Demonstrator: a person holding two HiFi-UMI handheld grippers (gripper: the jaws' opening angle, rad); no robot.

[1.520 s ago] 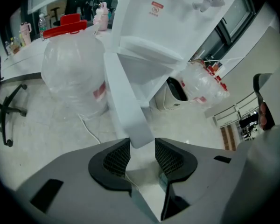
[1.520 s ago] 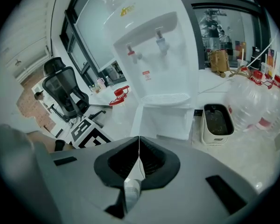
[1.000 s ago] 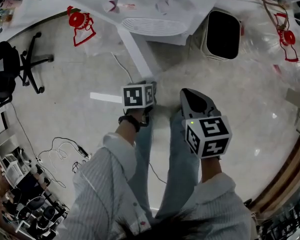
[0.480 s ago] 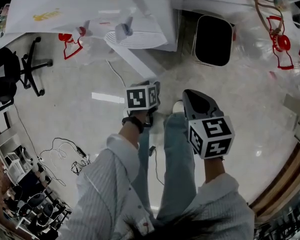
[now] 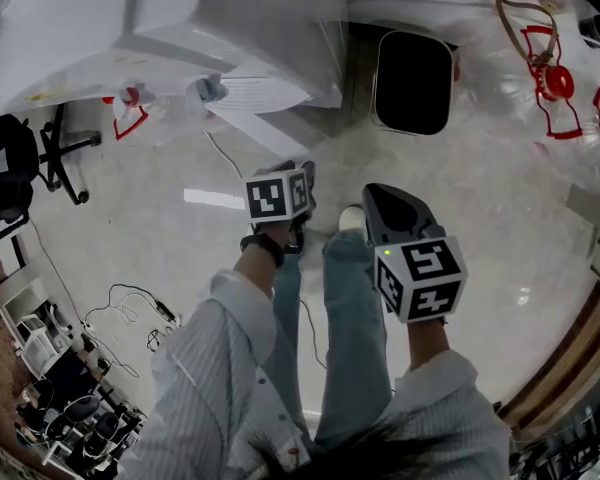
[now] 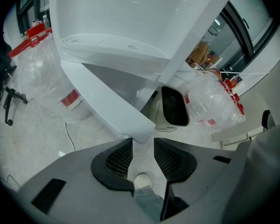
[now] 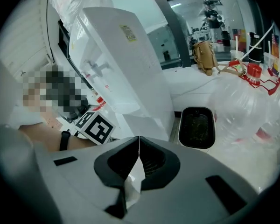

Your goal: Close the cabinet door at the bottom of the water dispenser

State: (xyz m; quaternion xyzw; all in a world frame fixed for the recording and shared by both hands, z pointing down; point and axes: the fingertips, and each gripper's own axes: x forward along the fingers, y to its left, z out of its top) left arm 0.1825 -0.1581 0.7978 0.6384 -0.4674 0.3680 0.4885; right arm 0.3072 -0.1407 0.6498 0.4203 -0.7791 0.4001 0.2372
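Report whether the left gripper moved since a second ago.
Yes: the left gripper neared the water dispenser and its open door; its jaws have just been closing, nothing between them.

The open door (image 6: 107, 104) slants across just ahead of the left gripper (image 6: 143, 144), its free edge nearest. The gripper's jaws have just closed a little and stand apart with nothing between them. Behind the door the dispenser (image 6: 130, 17) blocks the way. Left of the door is open floor (image 6: 32, 143), crossed by a cable (image 6: 66, 133) and bounded by a bottle (image 6: 42, 78). To the right a narrow lane runs to a bin (image 6: 155, 112), with more bottles (image 6: 210, 101) beyond.
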